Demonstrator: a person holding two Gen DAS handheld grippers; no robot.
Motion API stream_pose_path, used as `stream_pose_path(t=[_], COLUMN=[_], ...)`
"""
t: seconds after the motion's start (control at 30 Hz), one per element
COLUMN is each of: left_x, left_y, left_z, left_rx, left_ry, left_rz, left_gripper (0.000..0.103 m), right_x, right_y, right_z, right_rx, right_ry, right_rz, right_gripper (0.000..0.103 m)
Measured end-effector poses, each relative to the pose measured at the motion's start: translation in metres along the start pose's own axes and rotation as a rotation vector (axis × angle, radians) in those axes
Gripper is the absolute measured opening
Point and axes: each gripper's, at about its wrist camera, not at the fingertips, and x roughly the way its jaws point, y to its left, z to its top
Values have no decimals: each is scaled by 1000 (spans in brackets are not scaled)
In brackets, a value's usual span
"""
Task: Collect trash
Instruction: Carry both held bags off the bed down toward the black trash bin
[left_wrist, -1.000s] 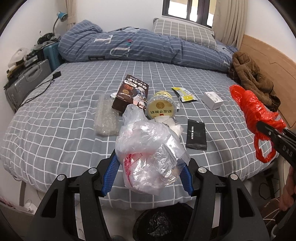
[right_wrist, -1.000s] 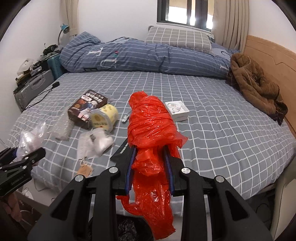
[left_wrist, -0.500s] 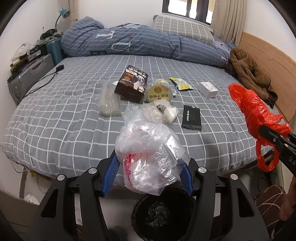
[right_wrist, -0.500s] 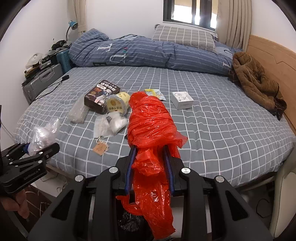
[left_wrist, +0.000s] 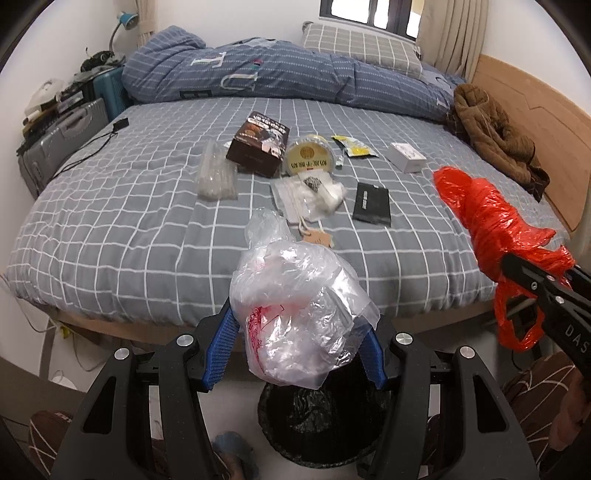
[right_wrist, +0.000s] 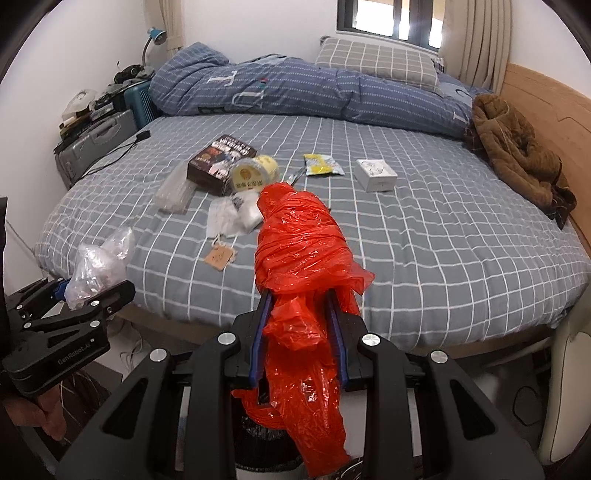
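Note:
My left gripper (left_wrist: 295, 325) is shut on a crumpled clear plastic bag (left_wrist: 295, 306) with red print, held over the black-lined trash bin (left_wrist: 325, 424) on the floor in front of the bed. My right gripper (right_wrist: 299, 306) is shut on a rolled red plastic bag (right_wrist: 299, 251), whose loose end hangs down toward the bin (right_wrist: 255, 439). In the left wrist view the red bag (left_wrist: 491, 225) shows at the right; in the right wrist view the clear bag (right_wrist: 99, 266) shows at the lower left. More trash lies on the bed: a brown box (left_wrist: 258, 147), a yellow tub (left_wrist: 308, 158).
Also on the grey checked bed (left_wrist: 129, 229): a bubble-wrap strip (left_wrist: 216, 173), white wrapping with a tag (left_wrist: 314, 195), a black packet (left_wrist: 371, 203), a yellow sachet (left_wrist: 354, 146), a white box (left_wrist: 406, 157). A brown jacket (left_wrist: 495, 136) lies right; suitcases (left_wrist: 62, 140) stand left.
Both grippers have drawn back from the bed with their bags; the bed looks farther off and the bin under the left gripper shows more fully.

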Motion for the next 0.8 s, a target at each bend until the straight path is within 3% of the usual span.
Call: stream_pose_path(t=[0.5,0.8], left_x=[11,42], left_y=[8,18], left_z=[-46,-75], left_rx=[-12,-13], left_ry=[76,160], left_rz=[14,40], left_gripper=[57,57], right_x=[12,32], right_y=[25,36], right_z=[-56,-82], right_rx=[-32,-13], right_ry=[114,195], right_rz=[24,46], right_gripper=[27,27])
